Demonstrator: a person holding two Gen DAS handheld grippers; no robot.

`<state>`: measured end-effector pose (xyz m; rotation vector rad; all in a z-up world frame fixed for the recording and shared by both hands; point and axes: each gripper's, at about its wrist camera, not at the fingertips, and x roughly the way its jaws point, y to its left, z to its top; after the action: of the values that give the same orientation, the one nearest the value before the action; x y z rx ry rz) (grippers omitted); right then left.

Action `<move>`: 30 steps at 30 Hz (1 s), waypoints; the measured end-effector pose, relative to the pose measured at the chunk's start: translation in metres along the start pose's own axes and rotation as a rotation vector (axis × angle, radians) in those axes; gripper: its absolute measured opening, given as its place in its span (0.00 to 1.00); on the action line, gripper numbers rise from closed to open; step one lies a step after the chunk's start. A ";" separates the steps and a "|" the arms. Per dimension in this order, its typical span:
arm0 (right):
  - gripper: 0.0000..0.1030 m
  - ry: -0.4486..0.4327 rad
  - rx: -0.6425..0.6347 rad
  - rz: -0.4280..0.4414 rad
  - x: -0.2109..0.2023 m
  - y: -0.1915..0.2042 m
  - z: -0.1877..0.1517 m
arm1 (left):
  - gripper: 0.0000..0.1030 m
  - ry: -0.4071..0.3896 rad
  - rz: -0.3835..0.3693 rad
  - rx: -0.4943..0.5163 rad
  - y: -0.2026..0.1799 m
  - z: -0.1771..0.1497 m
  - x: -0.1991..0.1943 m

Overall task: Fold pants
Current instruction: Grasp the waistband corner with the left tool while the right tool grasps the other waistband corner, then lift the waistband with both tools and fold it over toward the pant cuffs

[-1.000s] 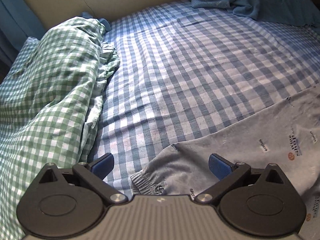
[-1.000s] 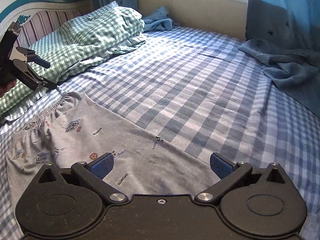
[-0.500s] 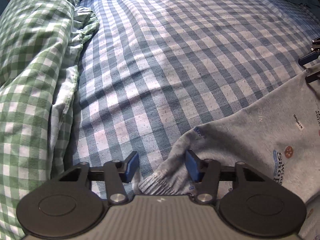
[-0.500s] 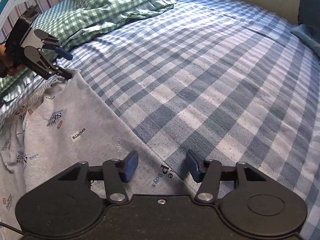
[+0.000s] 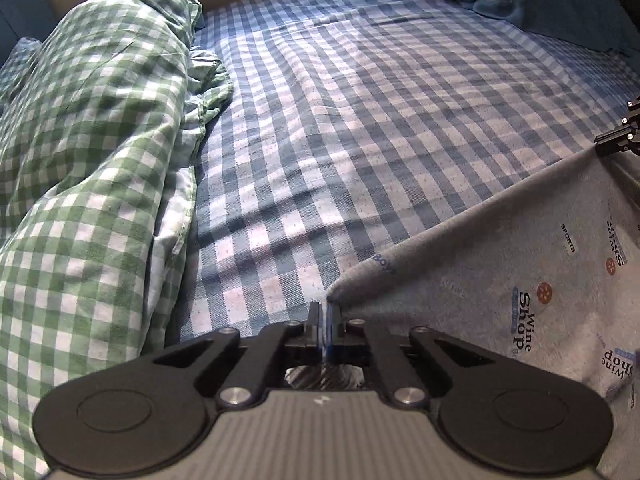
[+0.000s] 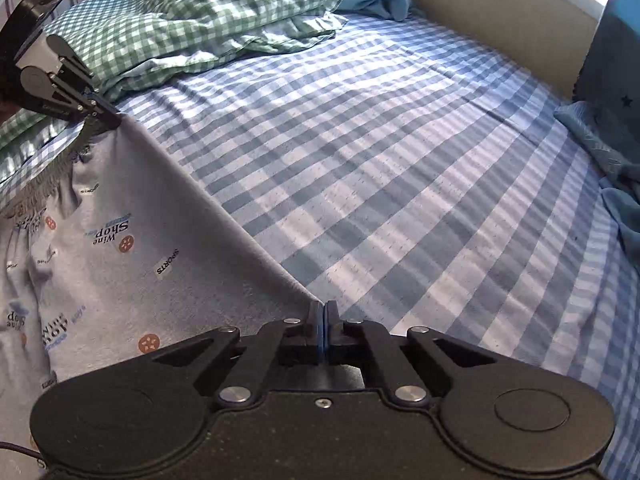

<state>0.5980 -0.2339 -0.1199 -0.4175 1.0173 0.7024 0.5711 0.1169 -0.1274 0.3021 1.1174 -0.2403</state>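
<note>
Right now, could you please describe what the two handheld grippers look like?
Both match. The left gripper has black scissor-like linkage arms with silver pivot screws, two round black discs and a ribbed grey body. The right gripper has the same linkage on a black speckled body. Blue pads line the fingers. A dark cable trails off at the right gripper's lower left.

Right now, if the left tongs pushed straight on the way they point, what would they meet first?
The left tongs are shut on the pants' edge, so first the pants, then probably the sheet right beneath; depth there is unclear.
</note>
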 end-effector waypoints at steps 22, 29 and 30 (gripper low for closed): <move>0.19 0.090 0.034 0.098 0.045 0.003 0.010 | 0.07 0.074 -0.062 -0.017 0.012 -0.008 0.028; 0.00 -0.037 0.068 -0.006 -0.016 0.031 0.003 | 0.02 -0.066 0.028 0.055 -0.011 -0.019 -0.028; 0.00 -0.065 0.069 -0.025 -0.032 0.040 -0.002 | 0.02 -0.098 0.027 0.060 -0.013 -0.025 -0.041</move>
<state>0.5575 -0.2178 -0.0926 -0.3446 0.9706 0.6532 0.5287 0.1148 -0.1016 0.3551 1.0100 -0.2623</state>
